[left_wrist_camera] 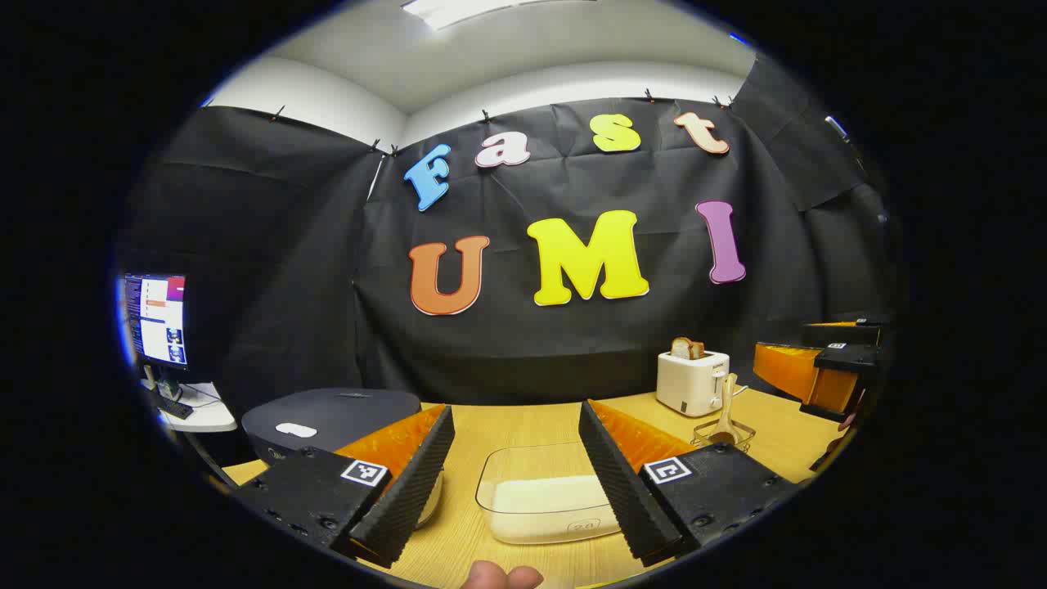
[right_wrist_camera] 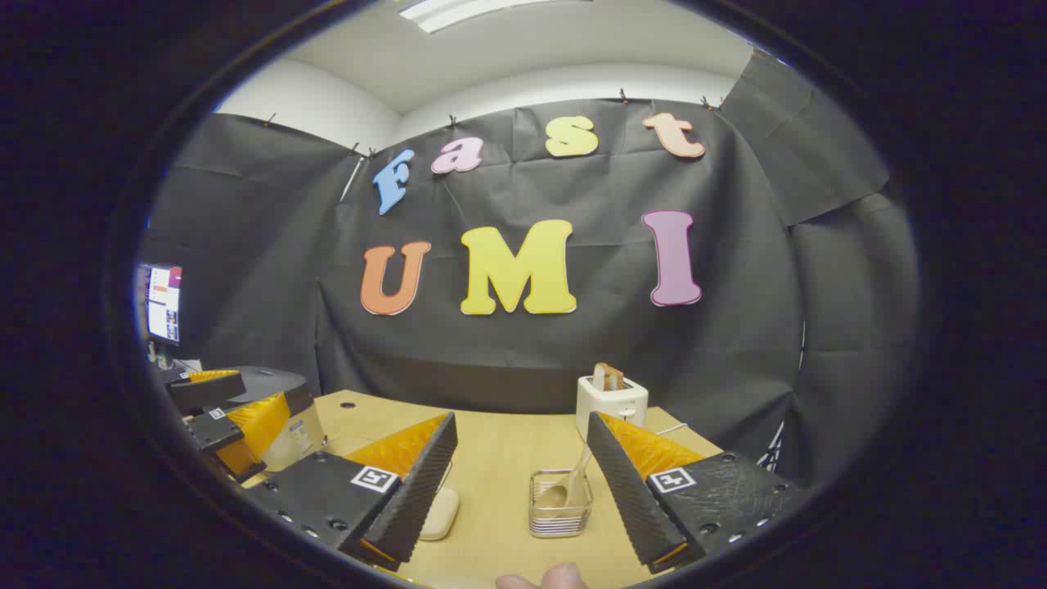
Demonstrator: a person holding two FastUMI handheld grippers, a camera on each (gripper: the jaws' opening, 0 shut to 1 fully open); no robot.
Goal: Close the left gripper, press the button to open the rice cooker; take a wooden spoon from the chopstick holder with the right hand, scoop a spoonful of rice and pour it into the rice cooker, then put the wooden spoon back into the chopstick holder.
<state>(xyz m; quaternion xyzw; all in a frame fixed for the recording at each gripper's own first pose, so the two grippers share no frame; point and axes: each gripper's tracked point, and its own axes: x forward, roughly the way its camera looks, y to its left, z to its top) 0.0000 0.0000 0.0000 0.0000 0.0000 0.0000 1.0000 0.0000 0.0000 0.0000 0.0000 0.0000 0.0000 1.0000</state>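
Note:
My left gripper [left_wrist_camera: 515, 413] is open above the wooden table, with a clear box of white rice [left_wrist_camera: 548, 503] lying between and beyond its fingers. To its left sits the dark rice cooker [left_wrist_camera: 327, 417], lid down, with a white button [left_wrist_camera: 296, 429] on top. My right gripper [right_wrist_camera: 522, 419] is open too, and the wire chopstick holder [right_wrist_camera: 560, 507] stands on the table between its fingers, with the wooden spoon [right_wrist_camera: 575, 478] leaning in it. In the left gripper view, holder and spoon [left_wrist_camera: 725, 413] stand right of the box. The left gripper [right_wrist_camera: 225, 405] hovers by the cooker [right_wrist_camera: 290, 429].
A white toaster [left_wrist_camera: 691, 380] [right_wrist_camera: 611, 405] holding bread stands at the back of the table. A monitor [left_wrist_camera: 155, 319] on a small white desk is at far left. The right gripper [left_wrist_camera: 822, 364] is at the right edge. A pale rounded thing [right_wrist_camera: 439, 513] lies by my right gripper's left finger.

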